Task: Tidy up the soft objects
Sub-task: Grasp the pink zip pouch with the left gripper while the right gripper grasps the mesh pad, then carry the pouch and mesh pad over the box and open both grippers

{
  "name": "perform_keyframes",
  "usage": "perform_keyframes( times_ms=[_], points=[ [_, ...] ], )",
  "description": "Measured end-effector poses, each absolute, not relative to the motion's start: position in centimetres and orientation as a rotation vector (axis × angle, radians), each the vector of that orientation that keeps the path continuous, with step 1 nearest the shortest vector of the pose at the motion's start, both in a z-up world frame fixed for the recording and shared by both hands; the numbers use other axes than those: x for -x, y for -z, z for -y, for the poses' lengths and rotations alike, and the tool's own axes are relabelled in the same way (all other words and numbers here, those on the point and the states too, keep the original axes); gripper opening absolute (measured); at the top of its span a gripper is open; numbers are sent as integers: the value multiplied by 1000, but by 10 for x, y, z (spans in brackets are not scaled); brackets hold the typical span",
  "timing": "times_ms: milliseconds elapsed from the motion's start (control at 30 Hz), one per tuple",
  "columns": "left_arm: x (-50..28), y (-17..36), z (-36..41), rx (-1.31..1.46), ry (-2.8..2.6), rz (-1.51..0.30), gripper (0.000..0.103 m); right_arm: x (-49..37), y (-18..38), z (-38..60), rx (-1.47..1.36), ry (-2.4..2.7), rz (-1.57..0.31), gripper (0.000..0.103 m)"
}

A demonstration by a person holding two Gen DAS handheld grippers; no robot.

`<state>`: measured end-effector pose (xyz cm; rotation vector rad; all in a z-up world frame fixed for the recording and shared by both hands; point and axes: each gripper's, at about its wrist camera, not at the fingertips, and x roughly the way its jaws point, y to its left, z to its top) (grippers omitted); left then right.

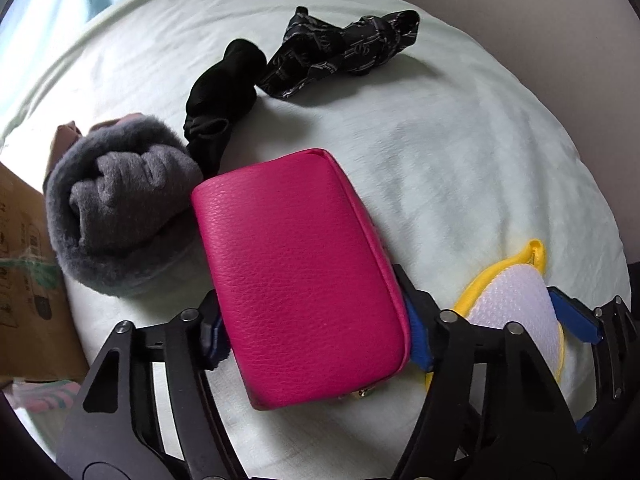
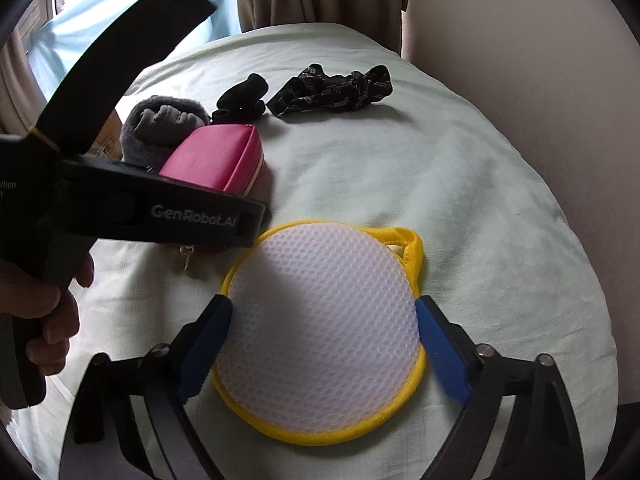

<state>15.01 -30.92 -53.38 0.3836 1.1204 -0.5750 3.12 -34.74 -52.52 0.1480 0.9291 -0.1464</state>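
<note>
1. The left tool (image 1: 316, 332) straddles the pink pouch (image 1: 296, 276), its blue pads against both long sides; it reads as clenched on the pouch, though whether the pouch is lifted off the bed (image 1: 460, 168) I cannot tell.
2. The right tool (image 2: 324, 344) brackets the round mesh bag (image 2: 324, 320) with the yellow rim. Its pads sit just at the rim on both sides, and firm pressure cannot be confirmed, so it looks released or only lightly closing.
3. Both items lie near the front of the bed, the pouch to the left of the mesh bag and close beside it.
4. Farther back sit a rolled grey fleece item (image 1: 120, 204) touching the pouch's far left corner, a bunched black sock (image 1: 220, 100), and a black patterned cloth (image 1: 344, 52). A cardboard box (image 1: 24, 280) stands at the left edge.
5. Judgement: the step in hand is gripping two items at once, probably to shift them toward the box or into a tidy group.
6. The next move calls for squeezing the mesh bag enough to hold its springy rim, then lifting both without dragging the sheet or nudging the fleece.
</note>
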Motion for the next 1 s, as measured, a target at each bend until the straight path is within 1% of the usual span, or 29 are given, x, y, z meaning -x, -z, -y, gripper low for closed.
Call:
perform_keyframes(
  times_ms=[33, 133, 200, 233, 300, 400, 533, 667, 833, 1000],
  points=[
    [-150, 531, 308, -382, 574, -1121, 61, -31, 525, 347, -146, 141, -930, 83],
    [-147, 526, 308, -382, 569, -1120, 57, -30, 525, 344, -146, 132, -937, 73],
    [-145, 523, 306, -385, 565, -1119, 54, -30, 524, 339, -142, 120, -943, 61],
    [-144, 521, 304, -382, 564, -1121, 53, -30, 523, 338, -142, 112, -945, 57],
    [-143, 517, 301, -373, 562, -1130, 52, -29, 520, 334, -149, 95, -952, 47],
    [-139, 508, 294, -346, 552, -1138, 50, -28, 516, 335, -173, 89, -964, 41],
    [-134, 488, 283, -316, 540, -1135, 49, -24, 503, 342, -222, 104, -959, 41],
    [-130, 454, 272, -246, 528, -1126, 48, -22, 479, 348, -226, 124, -942, 41],
    [-132, 401, 258, -187, 520, -1083, 48, -27, 430, 350, -198, 141, -907, 40],
    [-138, 336, 232, -131, 493, -1015, 48, -43, 365, 341, -163, 133, -849, 40]
  ],
)
